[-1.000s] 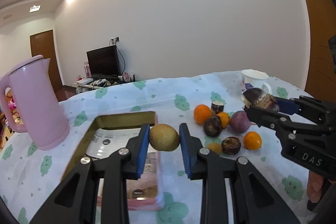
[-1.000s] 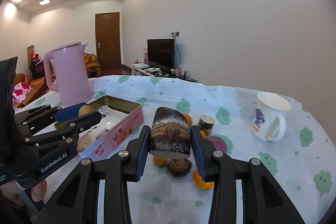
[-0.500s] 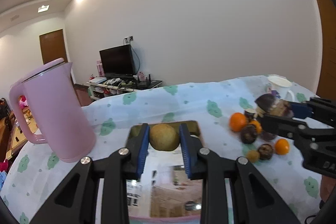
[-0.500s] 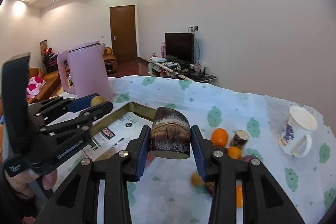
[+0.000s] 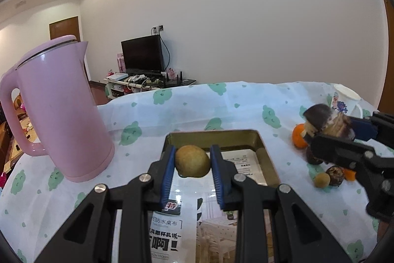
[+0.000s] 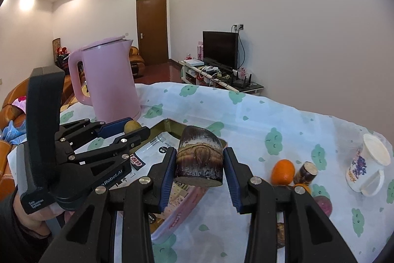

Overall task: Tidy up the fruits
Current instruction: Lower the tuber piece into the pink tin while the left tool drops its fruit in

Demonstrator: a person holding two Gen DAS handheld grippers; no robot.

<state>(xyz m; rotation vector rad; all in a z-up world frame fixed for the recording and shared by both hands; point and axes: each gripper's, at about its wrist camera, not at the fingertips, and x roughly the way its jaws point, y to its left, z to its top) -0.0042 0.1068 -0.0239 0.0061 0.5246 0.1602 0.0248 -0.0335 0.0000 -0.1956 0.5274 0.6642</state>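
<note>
My left gripper (image 5: 192, 162) is shut on a round yellow-brown fruit (image 5: 192, 161) and holds it above the gold-rimmed tray (image 5: 261, 139), which has a printed sheet inside. My right gripper (image 6: 199, 162) is shut on a dark brown sugarcane chunk (image 6: 199, 155) and holds it over the tray's right edge (image 6: 172, 121). In the left wrist view the right gripper (image 5: 330, 132) and its chunk (image 5: 322, 118) hang at the right. Loose fruits lie on the cloth to the right: an orange (image 6: 283, 171), another cane piece (image 6: 305, 173), small dark fruits (image 5: 335, 175).
A tall pink kettle (image 5: 56, 115) stands left of the tray. A white flowered mug (image 6: 369, 165) stands at the far right. The table has a white cloth with green clouds (image 5: 221, 110). A TV stand and a door are behind.
Both grippers have moved left with their loads, from beside the fruit pile to above the tray. The kettle now looms closer on the left.
</note>
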